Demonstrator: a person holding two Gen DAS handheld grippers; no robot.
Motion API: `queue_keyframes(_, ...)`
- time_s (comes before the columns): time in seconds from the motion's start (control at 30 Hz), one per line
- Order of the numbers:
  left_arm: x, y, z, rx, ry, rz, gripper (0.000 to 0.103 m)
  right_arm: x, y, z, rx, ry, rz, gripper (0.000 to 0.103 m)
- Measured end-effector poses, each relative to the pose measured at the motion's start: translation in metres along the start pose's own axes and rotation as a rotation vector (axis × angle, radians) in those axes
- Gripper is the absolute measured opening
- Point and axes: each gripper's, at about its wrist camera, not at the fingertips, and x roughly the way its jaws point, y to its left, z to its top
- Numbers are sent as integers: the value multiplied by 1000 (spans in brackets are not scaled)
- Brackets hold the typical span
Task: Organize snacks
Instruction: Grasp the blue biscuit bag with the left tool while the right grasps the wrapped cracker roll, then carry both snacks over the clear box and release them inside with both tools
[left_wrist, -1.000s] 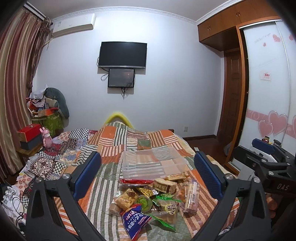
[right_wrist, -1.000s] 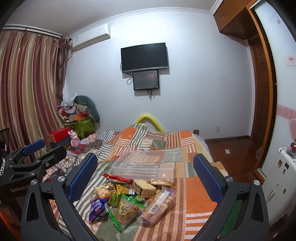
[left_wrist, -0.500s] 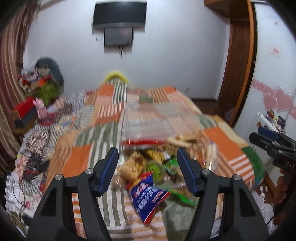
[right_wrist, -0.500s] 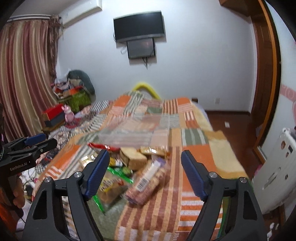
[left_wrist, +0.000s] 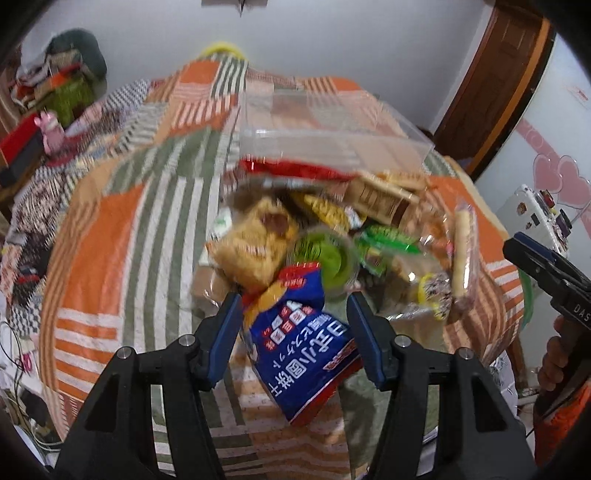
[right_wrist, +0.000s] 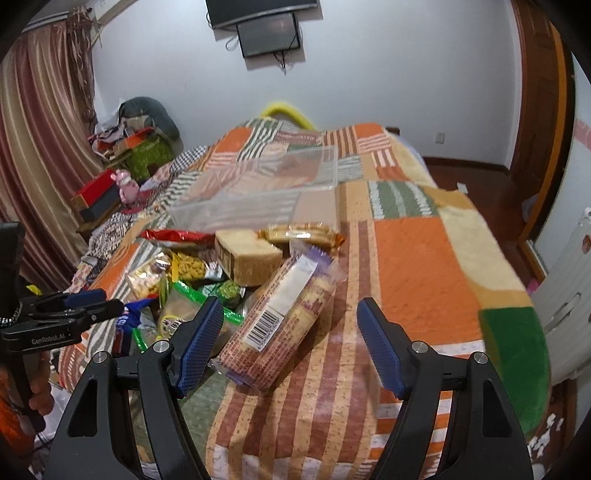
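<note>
A: What's hard to make out up close?

B: The left gripper (left_wrist: 293, 314) has been closing its jaws; they stand part-way open, either side of a blue snack bag (left_wrist: 301, 343). The picture is smeared there, so I cannot tell whether the pads touch the bag. The bag's near end is cut off behind the gripper's black frame.

A: And the other one?

B: The right gripper (right_wrist: 290, 325) has also been narrowing. Its jaws stand part-way open with nothing pressed between them, over the near end of a long cracker packet (right_wrist: 284, 321) with a barcode label. At the left edge of that view the other gripper shows, and part of a hand (right_wrist: 38, 387) on its handle, mostly out of frame.

A: What do the snacks lie on?

B: A bed under a patchwork blanket (right_wrist: 413, 258) of orange, green and striped squares. The heap (left_wrist: 332, 236) sits at the near end of it: a tan bag of puffed pieces (left_wrist: 255, 243), a green round tub (left_wrist: 325, 254), a red packet (left_wrist: 295, 170), a boxed cake (right_wrist: 245, 258). Several wrappers underneath are buried and blurred.

A: Farther back?

B: Just beyond the heap stands a clear plastic bin (right_wrist: 258, 188); the blanket shows through its walls. To the left, striped curtains (right_wrist: 40, 147) and a cluttered pile with a pink toy (right_wrist: 127, 184). On the far white wall hangs a dark screen (right_wrist: 267, 29), its top cut off; a brown door (right_wrist: 535, 122) stands to the right.
</note>
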Motion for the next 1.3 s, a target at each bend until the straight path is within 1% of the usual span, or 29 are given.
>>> queue_keyframes(0.13,12,6,-5,-28,47,-11,61,16,-1,-1,0,38,7,72)
queue_keyframes(0.2,20,9,-8,-50,66,-22,67,23,-2,-2,6,61,14,72)
queue_keyframes(0.3,34,7,-12,-52,100,-17,71,32,-3,-3,17,88,28,72)
queue_keyframes(0.37,42,6,-14,-46,121,-5,71,37,-4,-3,20,99,31,72)
queue_keyframes(0.43,51,7,-18,-49,147,-11,72,41,-5,-4,26,113,36,72)
queue_keyframes(0.47,54,9,-20,-60,159,-19,72,44,-6,-5,33,122,41,72)
queue_keyframes(0.57,57,15,-22,-90,156,-51,72,50,-7,-6,50,142,58,72)
queue_keyframes(0.63,57,17,-22,-92,148,-55,70,54,-6,-5,58,152,78,63)
queue_keyframes(0.67,56,17,-22,-89,145,-57,69,55,-6,-6,64,158,92,62)
queue_keyframes(0.73,54,16,-21,-76,135,-54,65,55,-5,-5,61,155,88,54)
queue_keyframes(0.83,48,12,-19,-53,114,-41,61,53,-5,-6,56,147,82,48)
queue_keyframes(0.9,43,9,-17,-40,97,-40,57,51,-7,-4,57,138,79,44)
queue_keyframes(0.97,35,6,-16,-25,73,-34,55,46,-9,-3,55,126,67,44)
queue_keyframes(1.13,18,-1,-10,-8,29,-45,55,36,-15,1,65,100,59,44)
queue_keyframes(1.3,-6,-11,1,18,-49,-51,55,26,-14,10,56,63,50,44)
